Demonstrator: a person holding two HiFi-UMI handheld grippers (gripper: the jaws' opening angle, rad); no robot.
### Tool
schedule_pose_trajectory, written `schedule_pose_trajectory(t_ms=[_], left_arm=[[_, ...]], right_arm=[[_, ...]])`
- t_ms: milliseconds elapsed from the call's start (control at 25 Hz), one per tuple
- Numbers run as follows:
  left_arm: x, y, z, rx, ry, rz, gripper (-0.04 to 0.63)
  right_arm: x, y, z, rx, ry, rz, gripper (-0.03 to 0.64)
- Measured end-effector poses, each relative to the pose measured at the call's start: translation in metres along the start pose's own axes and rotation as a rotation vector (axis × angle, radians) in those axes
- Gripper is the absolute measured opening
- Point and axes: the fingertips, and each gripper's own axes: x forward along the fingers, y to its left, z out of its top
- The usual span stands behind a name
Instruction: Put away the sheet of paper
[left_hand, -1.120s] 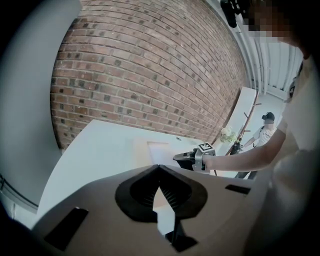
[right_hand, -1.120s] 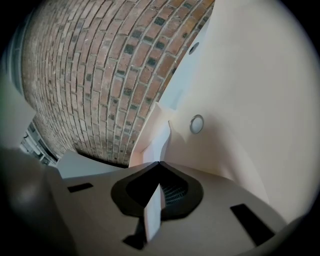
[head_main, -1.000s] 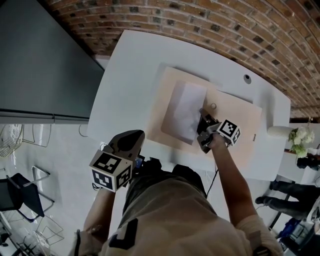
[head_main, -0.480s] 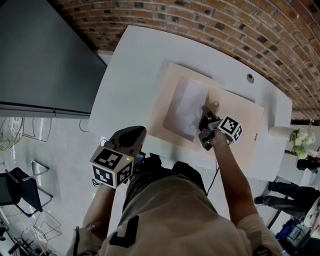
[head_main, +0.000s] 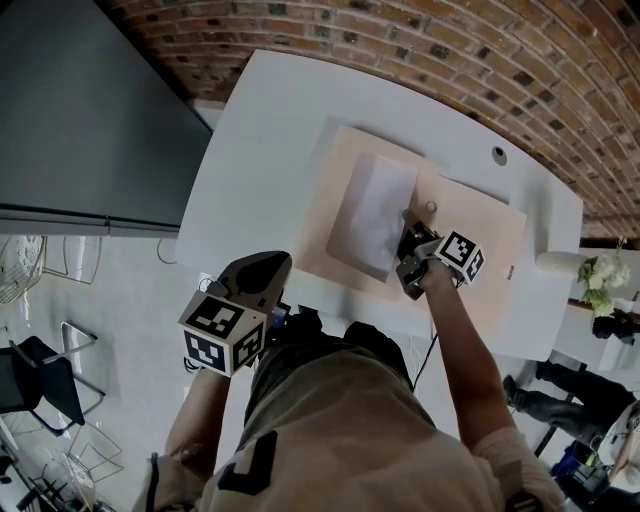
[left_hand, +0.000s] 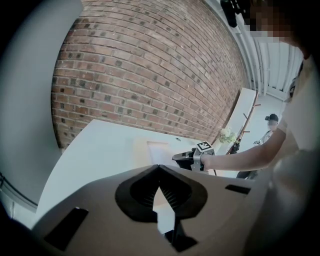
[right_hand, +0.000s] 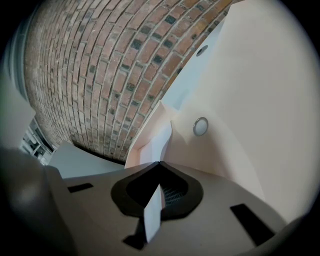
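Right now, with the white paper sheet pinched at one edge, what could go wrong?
The right gripper grips the white sheet of paper by one edge only, so a pull might crease or tear it. The left gripper hangs shut, off the white table, so the beige flat folder lies unheld and might slide.

**Q:** What are these surfaces made of?
**A:** The sheet of paper (head_main: 372, 212) is thin, white and matt. The fingers (right_hand: 200, 175) of my right gripper (right_hand: 159, 164) are matt grey plastic. The beige folder (head_main: 480, 250) looks smooth and card-like, with a shiny metal stud (right_hand: 200, 126).
**Q:** And beyond?
**A:** A smooth white counter (head_main: 260, 130) and a rough, matt brick wall (head_main: 450, 50).
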Motion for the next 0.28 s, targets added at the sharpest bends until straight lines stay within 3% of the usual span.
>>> schedule_pose_trajectory(t_ms=[280], left_arm=[[-0.0041, 0.0004, -0.0036, -0.008, 0.005, 0.003, 0.014]], right_arm=[[0.0001, 0.0001, -0.0052, -0.001, 0.007, -0.007, 0.023]])
